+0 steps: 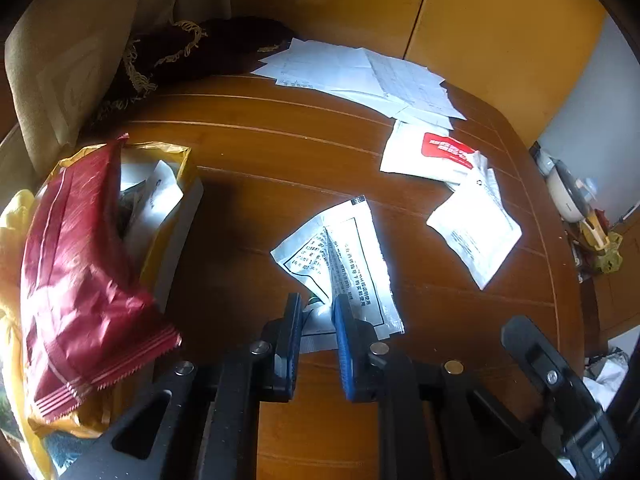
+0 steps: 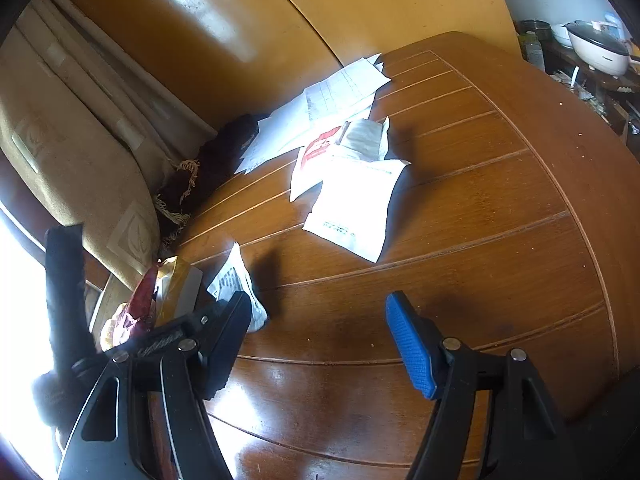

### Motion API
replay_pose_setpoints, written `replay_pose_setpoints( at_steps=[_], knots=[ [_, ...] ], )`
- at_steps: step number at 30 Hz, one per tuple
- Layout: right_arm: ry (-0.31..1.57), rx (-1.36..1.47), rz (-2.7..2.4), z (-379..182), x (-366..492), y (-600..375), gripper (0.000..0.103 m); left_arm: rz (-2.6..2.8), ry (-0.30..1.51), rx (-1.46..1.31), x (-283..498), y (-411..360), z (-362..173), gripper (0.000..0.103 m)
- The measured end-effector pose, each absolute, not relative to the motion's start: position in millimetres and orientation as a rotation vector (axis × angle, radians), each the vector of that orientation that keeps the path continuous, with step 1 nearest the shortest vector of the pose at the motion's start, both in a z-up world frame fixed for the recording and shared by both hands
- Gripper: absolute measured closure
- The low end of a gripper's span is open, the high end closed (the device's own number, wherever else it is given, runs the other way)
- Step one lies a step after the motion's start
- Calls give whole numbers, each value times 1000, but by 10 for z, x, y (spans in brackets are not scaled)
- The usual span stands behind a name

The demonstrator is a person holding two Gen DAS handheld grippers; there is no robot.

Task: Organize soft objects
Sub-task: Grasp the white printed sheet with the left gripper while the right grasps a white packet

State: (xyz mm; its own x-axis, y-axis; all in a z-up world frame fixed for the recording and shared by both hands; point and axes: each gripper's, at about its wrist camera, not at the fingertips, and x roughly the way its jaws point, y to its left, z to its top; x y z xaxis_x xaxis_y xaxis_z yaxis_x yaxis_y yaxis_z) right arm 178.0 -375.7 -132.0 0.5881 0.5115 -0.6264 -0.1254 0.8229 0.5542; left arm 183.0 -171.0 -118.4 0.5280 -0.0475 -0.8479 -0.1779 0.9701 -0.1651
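Note:
My left gripper [image 1: 318, 304] is shut on the near edge of a crumpled white printed sachet [image 1: 344, 256], held just over the wooden table [image 1: 280, 148]. The sachet also shows in the right wrist view [image 2: 236, 280]. A yellow box [image 1: 176, 208] at the left holds white packets, with a red foil packet [image 1: 80, 280] lying across it. A white sachet [image 1: 476, 232] and a red-and-white sachet [image 1: 432, 152] lie at the right; both show in the right wrist view, the white sachet [image 2: 352, 204] and the red-and-white sachet [image 2: 316, 152]. My right gripper [image 2: 316, 336] is open and empty above the table.
Loose paper sheets [image 1: 360, 76] lie at the table's far edge beside a dark fringed cloth [image 1: 192, 52]. A beige cushion [image 1: 72, 68] stands at the far left. A rice cooker [image 2: 596, 48] and clutter sit on a side shelf beyond the table's right edge.

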Motion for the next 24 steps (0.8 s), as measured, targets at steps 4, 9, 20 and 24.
replay_pose_setpoints(
  at_steps=[4,9,20,24],
  knots=[
    [836,498,418,-1284,1761,-3764,33,12,951,-299,1426,-1631,-1016,87],
    [829,452,407,-1161,1819,-3733,33,-22,878,-352,938,-1440,-782,88],
    [934,465,164,-1209,2598,-3845,33,-51,764,-402,359,-950,-459,88],
    [966,430,185,-1336,2691,-3675,34,-56,770,-419,360,-821,-498,88]
  ],
)
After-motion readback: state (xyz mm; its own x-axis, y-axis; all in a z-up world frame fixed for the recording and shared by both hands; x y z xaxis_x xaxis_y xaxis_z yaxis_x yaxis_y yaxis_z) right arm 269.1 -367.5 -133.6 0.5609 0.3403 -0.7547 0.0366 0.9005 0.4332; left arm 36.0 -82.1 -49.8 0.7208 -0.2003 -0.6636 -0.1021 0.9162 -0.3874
